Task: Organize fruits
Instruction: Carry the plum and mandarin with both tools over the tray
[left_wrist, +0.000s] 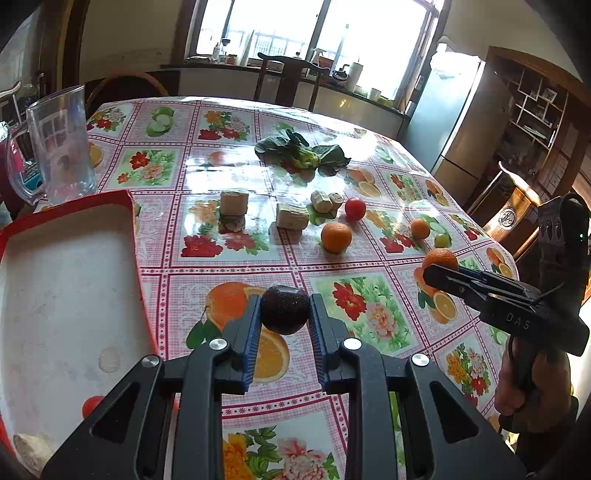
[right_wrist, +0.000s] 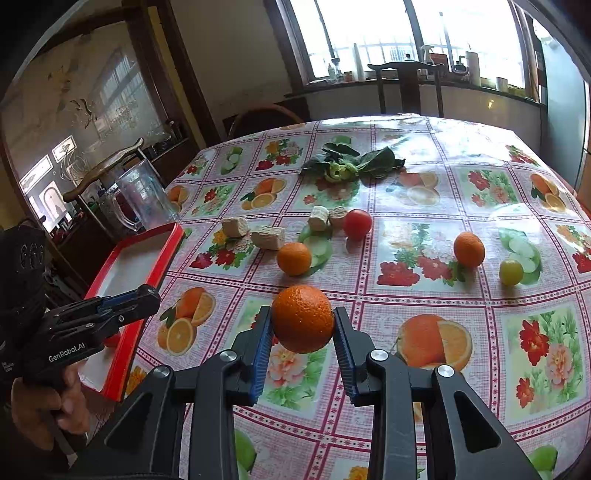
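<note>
My left gripper (left_wrist: 285, 301) is shut on a dark purple round fruit (left_wrist: 285, 311), held above the table just right of a red-rimmed white tray (left_wrist: 66, 277). My right gripper (right_wrist: 302, 312) is shut on an orange (right_wrist: 303, 319), also held off the table. In the left wrist view the right gripper (left_wrist: 433, 274) shows at the right edge with its orange (left_wrist: 440, 259). Two oranges (right_wrist: 294, 258) (right_wrist: 469, 249), a red tomato (right_wrist: 357, 223) and a small yellow-green fruit (right_wrist: 511, 272) lie on the flowered tablecloth (right_wrist: 424, 295). A small red fruit (left_wrist: 91, 405) lies in the tray.
Several beige blocks (left_wrist: 234, 202) (left_wrist: 291, 216) (left_wrist: 327, 201) lie mid-table, with a leafy green vegetable (left_wrist: 303, 153) behind them. A glass pitcher (left_wrist: 61, 147) stands behind the tray. Wooden chairs (left_wrist: 291, 74) ring the table, and a fridge (left_wrist: 454, 110) stands at the far right.
</note>
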